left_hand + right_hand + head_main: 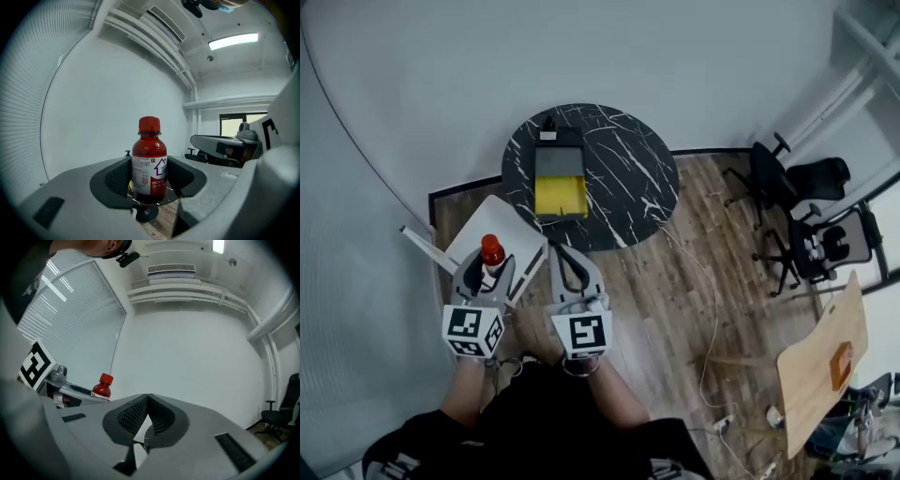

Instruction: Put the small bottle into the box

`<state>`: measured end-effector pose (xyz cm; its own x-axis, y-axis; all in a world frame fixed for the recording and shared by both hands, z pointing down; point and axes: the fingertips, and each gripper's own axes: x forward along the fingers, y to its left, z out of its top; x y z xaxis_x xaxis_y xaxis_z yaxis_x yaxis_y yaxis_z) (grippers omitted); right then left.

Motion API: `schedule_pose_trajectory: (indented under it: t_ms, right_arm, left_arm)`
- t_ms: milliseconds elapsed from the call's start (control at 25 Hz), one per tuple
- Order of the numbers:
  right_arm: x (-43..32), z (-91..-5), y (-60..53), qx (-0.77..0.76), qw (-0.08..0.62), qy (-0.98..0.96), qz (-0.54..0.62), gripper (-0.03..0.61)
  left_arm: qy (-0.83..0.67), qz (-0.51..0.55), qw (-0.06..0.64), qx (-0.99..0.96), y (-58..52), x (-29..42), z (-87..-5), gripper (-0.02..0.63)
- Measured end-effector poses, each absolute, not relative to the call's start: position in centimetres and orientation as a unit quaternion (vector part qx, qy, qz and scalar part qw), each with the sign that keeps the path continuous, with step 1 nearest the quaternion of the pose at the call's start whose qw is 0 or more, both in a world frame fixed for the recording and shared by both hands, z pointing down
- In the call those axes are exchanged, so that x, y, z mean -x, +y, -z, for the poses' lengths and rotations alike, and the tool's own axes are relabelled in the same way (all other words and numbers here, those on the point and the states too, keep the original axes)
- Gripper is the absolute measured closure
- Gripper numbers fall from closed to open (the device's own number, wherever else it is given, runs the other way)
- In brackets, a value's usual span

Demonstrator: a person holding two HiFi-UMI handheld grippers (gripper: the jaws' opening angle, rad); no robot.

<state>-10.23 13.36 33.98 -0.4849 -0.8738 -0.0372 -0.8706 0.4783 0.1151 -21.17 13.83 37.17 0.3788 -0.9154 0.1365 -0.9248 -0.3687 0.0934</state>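
A small dark-red bottle (492,251) with a red cap and a white label stands upright between the pads of my left gripper (492,266), which is shut on it. In the left gripper view the bottle (149,161) fills the gap of that gripper (149,177), both pads against its sides. My right gripper (563,253) is beside it, shut, with nothing in it; its tips meet in the right gripper view (148,397), where the bottle (101,387) shows at the left. The box (559,161), grey with a yellow inside, lies on the round black marble table (628,178) ahead.
A small white table (504,221) is under my left gripper. Two black office chairs (769,173) (820,244) stand at the right on the wooden floor. A wooden board (820,361) leans at the lower right. A thin cable (710,309) runs over the floor.
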Motion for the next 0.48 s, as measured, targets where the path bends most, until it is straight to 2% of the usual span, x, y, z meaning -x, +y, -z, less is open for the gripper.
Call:
schedule_pose_trajectory:
  t_ms: [480]
  right_arm:
    - [7.5,-36.3,3.9,-0.526,0.023,-0.849,0.042,0.581]
  left_arm:
    - [-0.545,-0.053,0.091,-0.832,4.5,20.6,-40.2,0.397]
